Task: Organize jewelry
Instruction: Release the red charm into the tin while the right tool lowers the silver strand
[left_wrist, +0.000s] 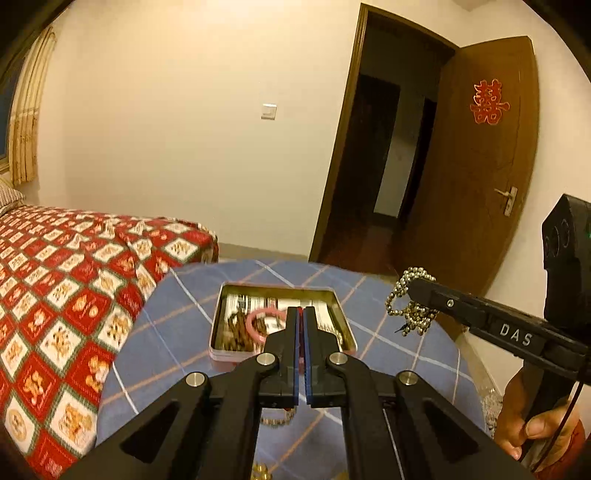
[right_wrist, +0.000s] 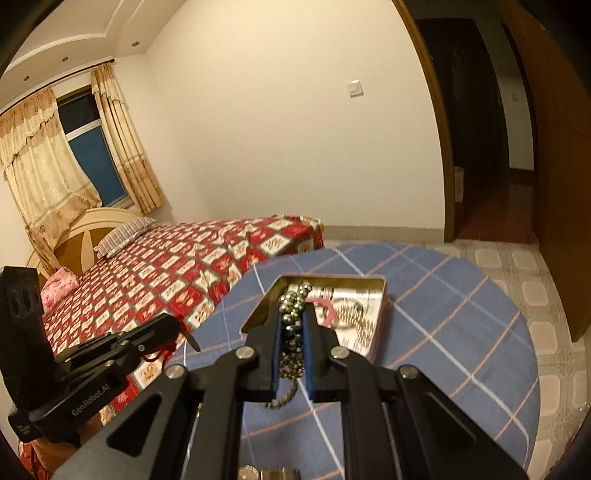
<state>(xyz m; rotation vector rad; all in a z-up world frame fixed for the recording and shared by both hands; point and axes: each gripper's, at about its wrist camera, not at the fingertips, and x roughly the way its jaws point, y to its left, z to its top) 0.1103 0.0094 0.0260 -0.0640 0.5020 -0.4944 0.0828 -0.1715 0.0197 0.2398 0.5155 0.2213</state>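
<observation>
Two tools are up over the round counter with the blue plaid cloth (left_wrist: 177, 332), and only one is carrying anything. Right tool (right_wrist: 293, 317) is clenched on a bunch of silvery metal bead strands (right_wrist: 291, 306), loops spilling out past the tips and a chain tail hanging below the jaws. From the left camera, that same bundle dangles above the counter, off to the right of the open rectangular metal tin (left_wrist: 218, 325) and not touching it. My guess is it's held high so the strands hang free instead of dragging or snagging on the tin's rim before going in.

Left tool (left_wrist: 303, 312) is fully clamped with nothing I can see between the blue pads. In its own view it's lined up over the tin, probably just waiting out of the way.

Inside the tin there's a pink ring bangle (left_wrist: 258, 325) plus some brownish beads and printed paper. Another gold-coloured chain (left_wrist: 277, 419) lies on the counter nearer the camera than the tin.

Both tools tilt gently downward toward the tin. A hand (left_wrist: 535, 424) grips the right tool's handle from below.
</observation>
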